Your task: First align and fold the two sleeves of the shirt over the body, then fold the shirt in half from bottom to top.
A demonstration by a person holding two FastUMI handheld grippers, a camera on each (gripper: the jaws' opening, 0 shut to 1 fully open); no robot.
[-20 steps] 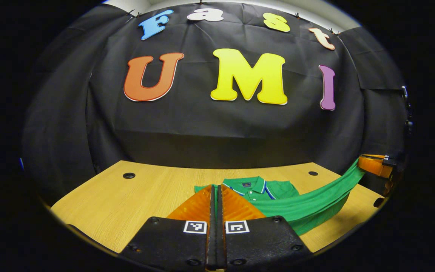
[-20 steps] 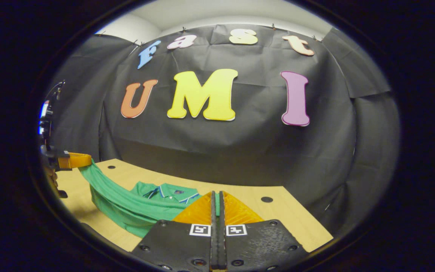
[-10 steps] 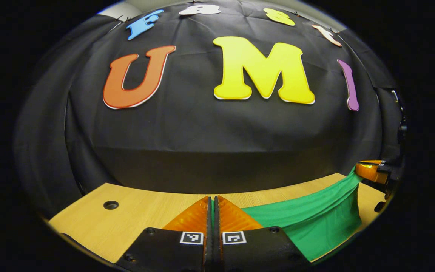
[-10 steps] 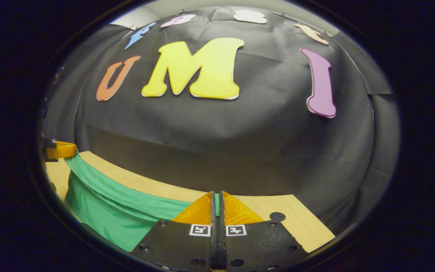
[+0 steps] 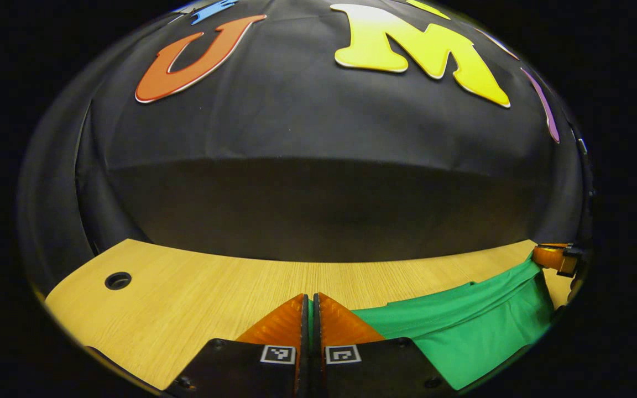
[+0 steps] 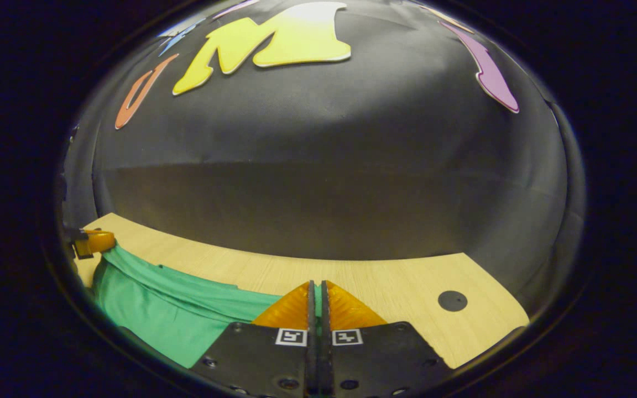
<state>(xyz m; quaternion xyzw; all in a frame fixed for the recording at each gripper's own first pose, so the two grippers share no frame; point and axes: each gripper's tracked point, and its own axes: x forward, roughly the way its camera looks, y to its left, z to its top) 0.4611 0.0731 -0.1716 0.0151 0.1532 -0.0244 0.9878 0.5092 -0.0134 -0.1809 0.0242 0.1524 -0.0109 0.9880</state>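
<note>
Both the left gripper (image 5: 311, 301) and the right gripper (image 6: 317, 288) were clamped on the shirt (image 5: 462, 326), its hem slung between them low over the table (image 5: 186, 293), so uneven lowering or a slipped pinch risked a skewed fold.

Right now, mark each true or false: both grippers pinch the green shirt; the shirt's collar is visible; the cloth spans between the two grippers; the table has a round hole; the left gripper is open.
1. Both the left gripper and the right gripper pinch the green shirt: true.
2. Collar visible: false; plain green cloth shows.
3. Cloth spans between the grippers: true.
4. The table has a round hole: true.
5. Left gripper open: false; shut on cloth.
</note>
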